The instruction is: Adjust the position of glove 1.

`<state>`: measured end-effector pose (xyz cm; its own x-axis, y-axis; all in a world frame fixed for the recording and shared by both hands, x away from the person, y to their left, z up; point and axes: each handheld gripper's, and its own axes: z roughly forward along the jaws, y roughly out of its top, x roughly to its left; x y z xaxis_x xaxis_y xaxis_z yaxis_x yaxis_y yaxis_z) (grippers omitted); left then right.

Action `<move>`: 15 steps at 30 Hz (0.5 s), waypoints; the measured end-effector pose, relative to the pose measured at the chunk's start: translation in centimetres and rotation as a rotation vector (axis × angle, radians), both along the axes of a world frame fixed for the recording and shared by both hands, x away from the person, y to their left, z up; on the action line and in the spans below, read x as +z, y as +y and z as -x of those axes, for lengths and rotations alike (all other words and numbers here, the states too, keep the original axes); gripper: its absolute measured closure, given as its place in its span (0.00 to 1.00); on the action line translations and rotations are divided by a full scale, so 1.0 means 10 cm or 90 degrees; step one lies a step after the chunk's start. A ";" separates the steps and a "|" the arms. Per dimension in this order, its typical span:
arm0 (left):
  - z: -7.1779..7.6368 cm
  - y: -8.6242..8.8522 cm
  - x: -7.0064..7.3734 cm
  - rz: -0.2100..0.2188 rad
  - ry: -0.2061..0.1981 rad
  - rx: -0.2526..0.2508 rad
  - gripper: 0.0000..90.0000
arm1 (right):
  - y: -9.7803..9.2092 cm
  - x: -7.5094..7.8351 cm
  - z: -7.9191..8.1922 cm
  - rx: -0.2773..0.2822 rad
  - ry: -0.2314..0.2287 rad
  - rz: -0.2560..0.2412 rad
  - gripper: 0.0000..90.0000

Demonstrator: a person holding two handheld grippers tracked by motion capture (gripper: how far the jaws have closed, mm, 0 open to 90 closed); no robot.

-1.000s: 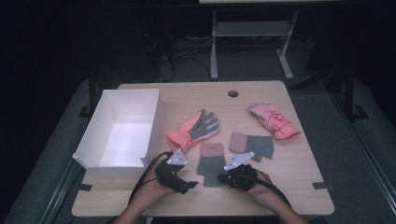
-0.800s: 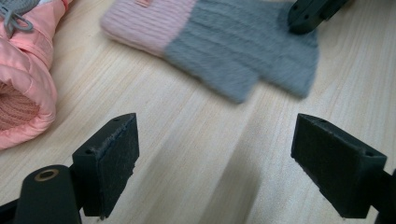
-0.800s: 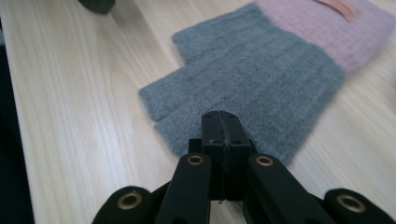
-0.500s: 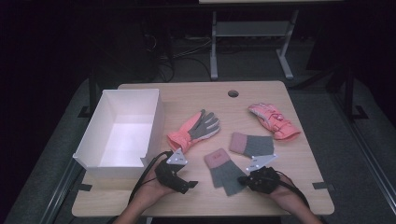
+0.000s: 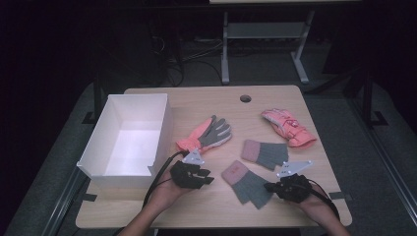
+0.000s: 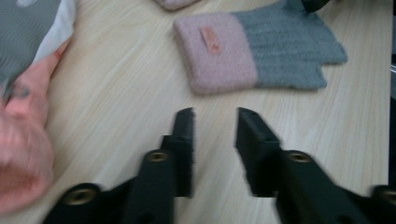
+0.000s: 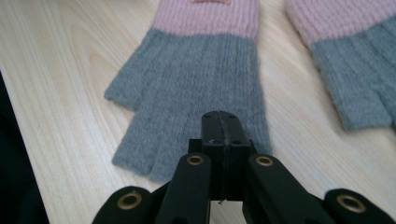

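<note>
Your right gripper: jaws pressed together, covering the near mitten's finger edge; whether knit sits between them cannot be told. Second mitten: cut by the frame edge. Your left gripper view: orange glove blurred and cropped.

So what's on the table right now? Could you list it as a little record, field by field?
Surface: wooden table
Container: white box, open top
Near knit glove: grey with pink cuff, lying flat
Far knit glove: same colours, flat, apart from the near one
Orange and grey glove: beside the box
Pink glove: far right
Left hand-held gripper: jaws open, over bare wood
Right hand-held gripper: jaws closed, over the near knit glove's finger end
</note>
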<state>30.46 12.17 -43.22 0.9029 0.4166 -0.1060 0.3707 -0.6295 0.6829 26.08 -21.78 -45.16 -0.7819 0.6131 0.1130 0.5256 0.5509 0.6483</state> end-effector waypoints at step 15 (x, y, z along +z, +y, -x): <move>-0.53 -0.79 0.08 0.007 -0.007 -0.064 0.99 | -0.04 -0.01 0.02 0.002 0.006 -0.002 1.00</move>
